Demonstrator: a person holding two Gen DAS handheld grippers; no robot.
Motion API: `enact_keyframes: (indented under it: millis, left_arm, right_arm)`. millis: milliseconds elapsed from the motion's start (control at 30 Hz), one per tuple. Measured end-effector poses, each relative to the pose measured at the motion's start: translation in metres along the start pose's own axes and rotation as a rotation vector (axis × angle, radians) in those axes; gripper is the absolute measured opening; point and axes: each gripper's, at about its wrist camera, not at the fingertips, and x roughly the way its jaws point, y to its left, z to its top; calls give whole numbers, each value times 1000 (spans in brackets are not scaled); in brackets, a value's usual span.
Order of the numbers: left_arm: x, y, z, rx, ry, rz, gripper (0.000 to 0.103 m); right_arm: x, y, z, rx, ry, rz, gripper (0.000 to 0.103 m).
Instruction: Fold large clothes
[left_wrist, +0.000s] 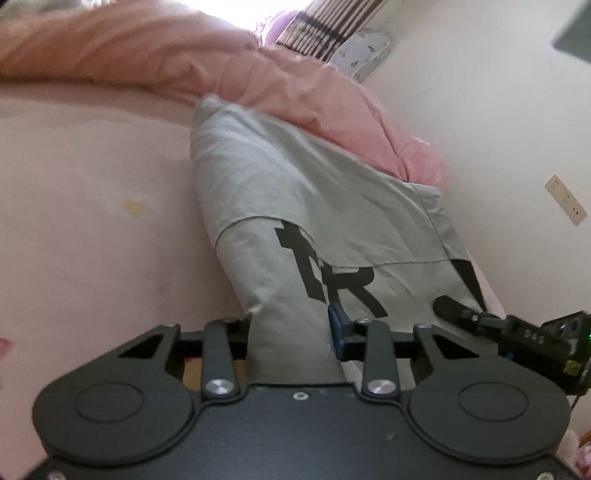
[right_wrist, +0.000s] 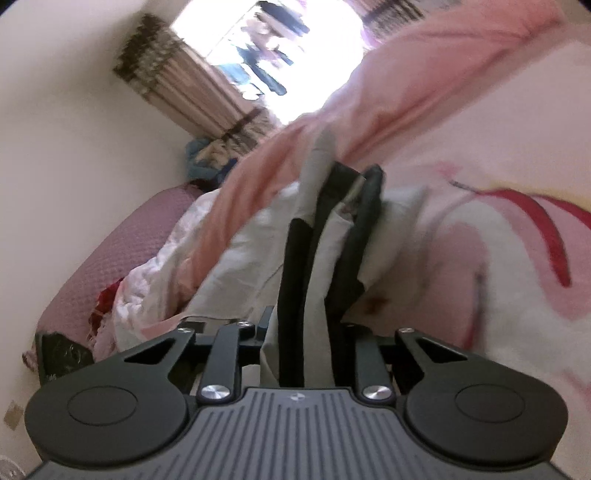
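Nearest the lens in each wrist view, cloth ran straight into my jaws. My left hand-held gripper pinched the near edge of the grey garment, the fabric bunched between its fingers; my right hand-held gripper was likewise pressed onto a gathered strip of the same garment, where grey cloth and black print folded together (its body also showed at the right margin of the left view). Beyond the jaws the garment stretched away over the bed, its far end reaching the pink quilt heaped along the wall side; part of it appeared lifted clear of the sheet, though how much I could not tell. Farthest off stood the striped curtain and the bright window.

I judged the garment light, limp and not fragile: knit jersey that sagged between two holds and creased wherever it bunched. It should not slip from closed pads, but thin layers could part. The best holds seemed the hem corners or seams, taken well apart and kept taut, so that the fold line fell straight.
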Motion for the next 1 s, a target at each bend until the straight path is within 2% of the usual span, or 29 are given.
enact_keyframes:
  millis: [200,333,433,533,600,667,700,733,800,867,933,1000]
  left_arm:
    - [-76,14,-10,41,-65,23,33]
    - [-112,34,-27,40,-75,50,33]
    - [-119,53,-46,31,-64,62,33]
    - [-108,71,-63,11,-28,67,35]
    - [-96,86,-75,-3,-11,63,41]
    - [-95,95,-84,18,-45,56,66]
    - [-94,97,-87,42,-60,71,74]
    - [-94,99,-92,54,-71,93,87]
    - [-97,109,-97,42,-72,90,90]
    - [-103,111,-94,26,-69,102,90]
    - [-117,98,-90,70,-98,164,87]
    - [-138,81,-85,151,-146,262,86]
  right_arm:
    - [-2,55,-25,-39,-7,64,23]
    - [9,72,-46,-44,11,82,23]
    - [22,71,-63,-38,39,63,23]
    - [35,64,-78,-41,80,10,24]
    - [40,54,-89,-87,94,-30,30]
    - [38,37,-93,-76,88,0,34]
    - [37,29,-93,-38,88,22,35]
    - [35,22,-91,-6,87,36,37]
    - [30,23,-89,-20,84,18,43]
    - [24,32,-86,-88,69,-58,56]
    - [17,50,-85,-158,45,-144,56]
    - [6,74,-84,-238,-3,-240,56]
